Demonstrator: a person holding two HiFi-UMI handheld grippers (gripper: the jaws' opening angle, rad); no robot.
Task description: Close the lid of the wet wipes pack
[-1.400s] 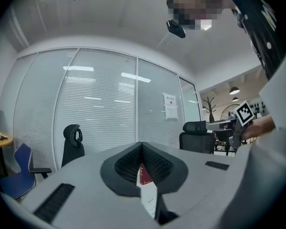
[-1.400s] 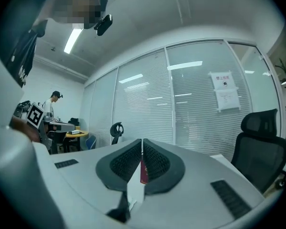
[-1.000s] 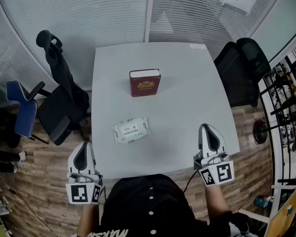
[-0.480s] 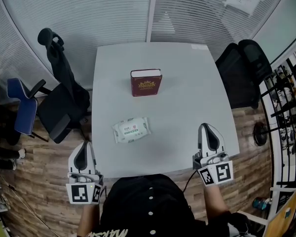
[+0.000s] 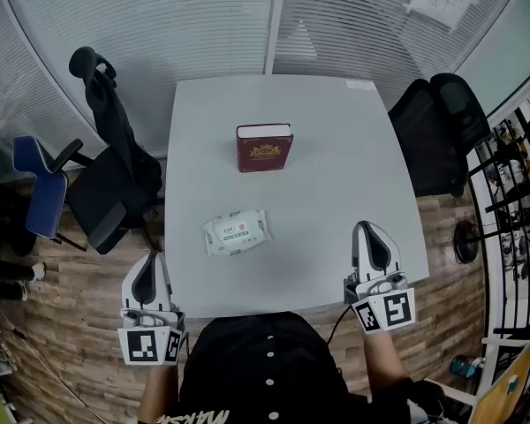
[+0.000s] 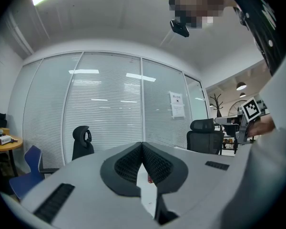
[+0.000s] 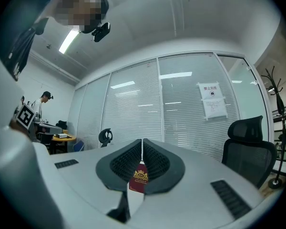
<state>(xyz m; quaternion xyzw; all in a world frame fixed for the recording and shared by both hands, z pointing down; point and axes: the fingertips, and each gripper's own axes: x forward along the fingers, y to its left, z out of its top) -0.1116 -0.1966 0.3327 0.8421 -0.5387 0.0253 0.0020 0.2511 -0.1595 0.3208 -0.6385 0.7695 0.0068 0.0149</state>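
The wet wipes pack (image 5: 236, 232), white with a green and red label, lies flat on the pale grey table (image 5: 336, 175), near the front and left of centre. My left gripper (image 5: 147, 279) hangs off the table's front left corner, jaws shut and empty. My right gripper (image 5: 374, 247) sits over the table's front right part, also shut on nothing. Both point level toward the far side. The pack lies between them and touches neither. Each gripper view shows its own pads (image 6: 142, 165) (image 7: 142, 164) pressed together; the pack is hidden there.
A dark red book (image 5: 264, 147) stands upright at mid-table, seen through the right gripper's jaws (image 7: 139, 179). A black office chair with a jacket (image 5: 115, 175) is at the left, a blue chair (image 5: 40, 193) beyond it, another black chair (image 5: 433, 131) at the right. A rack (image 5: 512, 193) lines the right edge.
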